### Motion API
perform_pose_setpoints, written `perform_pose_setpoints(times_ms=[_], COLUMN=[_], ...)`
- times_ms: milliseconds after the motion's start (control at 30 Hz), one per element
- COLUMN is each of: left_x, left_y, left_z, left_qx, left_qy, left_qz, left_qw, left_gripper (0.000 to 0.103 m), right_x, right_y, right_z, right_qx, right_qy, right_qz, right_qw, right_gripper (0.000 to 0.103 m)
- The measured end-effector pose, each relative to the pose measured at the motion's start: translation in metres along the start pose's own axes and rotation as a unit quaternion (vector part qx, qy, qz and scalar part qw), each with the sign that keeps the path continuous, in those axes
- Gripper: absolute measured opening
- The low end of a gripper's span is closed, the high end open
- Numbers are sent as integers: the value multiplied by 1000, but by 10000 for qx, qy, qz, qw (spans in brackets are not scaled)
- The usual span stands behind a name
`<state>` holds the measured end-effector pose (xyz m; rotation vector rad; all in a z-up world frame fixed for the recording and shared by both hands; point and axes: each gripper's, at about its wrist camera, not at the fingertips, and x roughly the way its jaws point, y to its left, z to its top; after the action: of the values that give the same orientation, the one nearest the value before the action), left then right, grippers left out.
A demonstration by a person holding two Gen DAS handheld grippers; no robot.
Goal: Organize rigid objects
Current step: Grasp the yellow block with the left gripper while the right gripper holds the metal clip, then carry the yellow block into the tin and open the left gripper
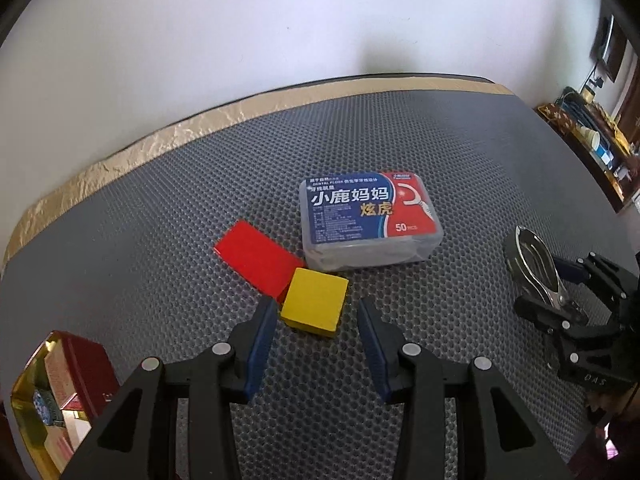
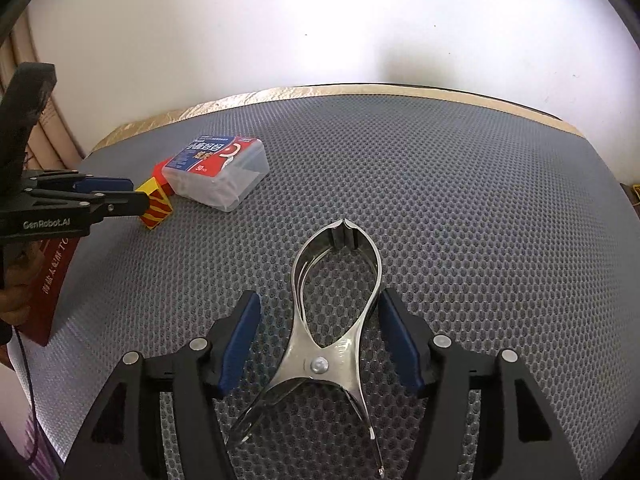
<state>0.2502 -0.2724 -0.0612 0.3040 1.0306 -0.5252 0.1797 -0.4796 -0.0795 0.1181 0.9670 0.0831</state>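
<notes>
Two obstacles crowd your yellow block (image 1: 314, 303): a red block (image 1: 256, 261) and a "50 PCS" floss box (image 1: 370, 220). Your left gripper (image 1: 316, 312) and right gripper (image 2: 318, 316) both gape empty, the metal clamp (image 2: 334, 320) loose between the right's pads.

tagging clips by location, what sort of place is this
Probably a table set up for recording in a lived-in room. A grey honeycomb-textured mat edged with tan tape lies against a plain white wall, and a cluttered wooden sideboard stands at the right.
</notes>
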Motion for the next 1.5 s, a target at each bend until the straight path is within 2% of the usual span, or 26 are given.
perform_pose_setpoints(times_ms=[200,233,267,300,433,633,833,967,1133,1233,1300,1500], left_x=[13,15,19,21,11,-29,-92,-132,-164,-156,-151,-127], left_y=[-3,-3,-3,-4,-4,-6,-15,18,86,116,120,117], left_z=[1,0,-1,-2,-12,-48,-100,-129,-160,-174,-181,-189], left_qx=[27,-14,-46,-77,-315,-1095,-1286,-1726,-2231,-2412,-2471,-2387], left_qy=[250,310,384,415,250,75,-95,-224,-222,-8,60,109], left_qz=[-41,-37,18,22,-2,-179,-105,-102,501,641,791,931], left_qw=[9997,9995,9992,9991,9992,9938,9916,9847,9733,9684,9657,9666], left_gripper=[42,40,31,31,31,31,31,31,31,31,31,31], right_x=[1,1,1,2,3,5,7,9,12,14,15,16], right_y=[2,3,3,4,6,9,13,16,20,24,26,31], right_z=[0,0,0,0,1,0,0,1,1,0,0,-2], right_qx=[-13,-19,-25,-35,-72,-99,-139,-189,-248,-261,-273,-283], right_qy=[4,4,5,8,17,24,34,46,60,62,65,68], right_qz=[-10,-17,-20,-18,-29,-32,-92,-146,-201,-231,-247,-301], right_qw=[10000,10000,10000,10000,10000,9999,9999,9997,9995,9994,9993,9991], right_gripper=[61,61,61,62,63,64,64,64,64,64,64,64])
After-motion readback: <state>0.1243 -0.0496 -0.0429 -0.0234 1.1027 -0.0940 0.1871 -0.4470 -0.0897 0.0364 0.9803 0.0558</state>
